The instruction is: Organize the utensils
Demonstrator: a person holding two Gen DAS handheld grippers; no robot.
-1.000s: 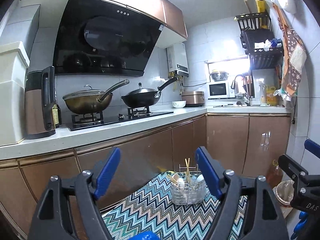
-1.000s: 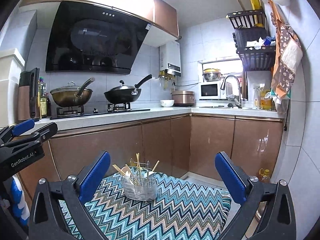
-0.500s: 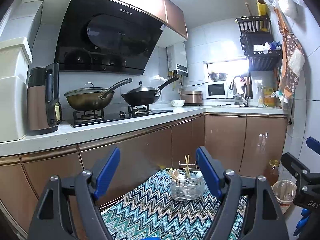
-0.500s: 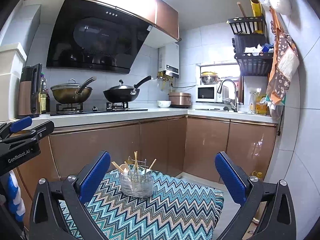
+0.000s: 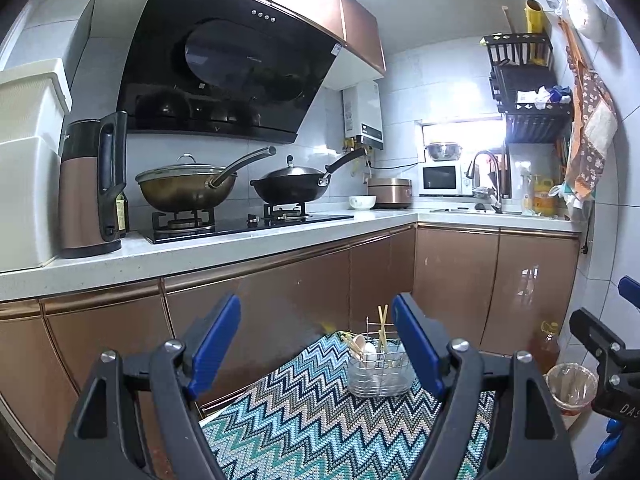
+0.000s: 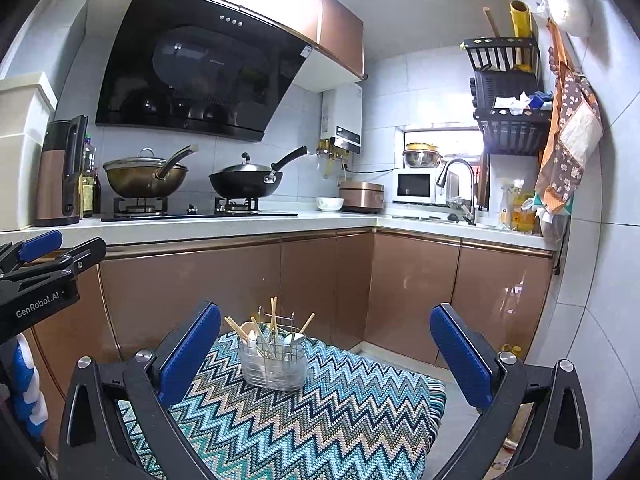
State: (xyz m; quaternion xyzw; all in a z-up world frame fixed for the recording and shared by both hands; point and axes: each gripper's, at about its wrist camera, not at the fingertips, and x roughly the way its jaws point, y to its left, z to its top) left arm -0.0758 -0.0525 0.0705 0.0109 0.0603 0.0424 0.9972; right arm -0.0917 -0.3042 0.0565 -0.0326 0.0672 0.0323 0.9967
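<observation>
A clear wire-framed utensil holder [image 6: 275, 364] stands on a zigzag-patterned cloth [image 6: 320, 420]. It holds wooden chopsticks [image 6: 273, 316] and white spoons [image 6: 252, 334]. It also shows in the left wrist view [image 5: 378, 372], with chopsticks [image 5: 383, 320] sticking up. My left gripper [image 5: 316, 344] is open and empty, well short of the holder. My right gripper [image 6: 326, 356] is open wide and empty, also short of it. Each gripper shows at the edge of the other's view.
Brown cabinets [image 6: 412, 292] and a white counter [image 6: 240, 226] run behind the cloth. Two woks [image 6: 244, 184] sit on the stove, a kettle [image 5: 90, 184] to the left. A bin with a plastic liner [image 5: 570, 386] and a bottle [image 5: 544, 344] stand on the floor at right.
Both grippers have drawn back and risen a little; the holder looks smaller and lower in both views. The jaws stay open.
</observation>
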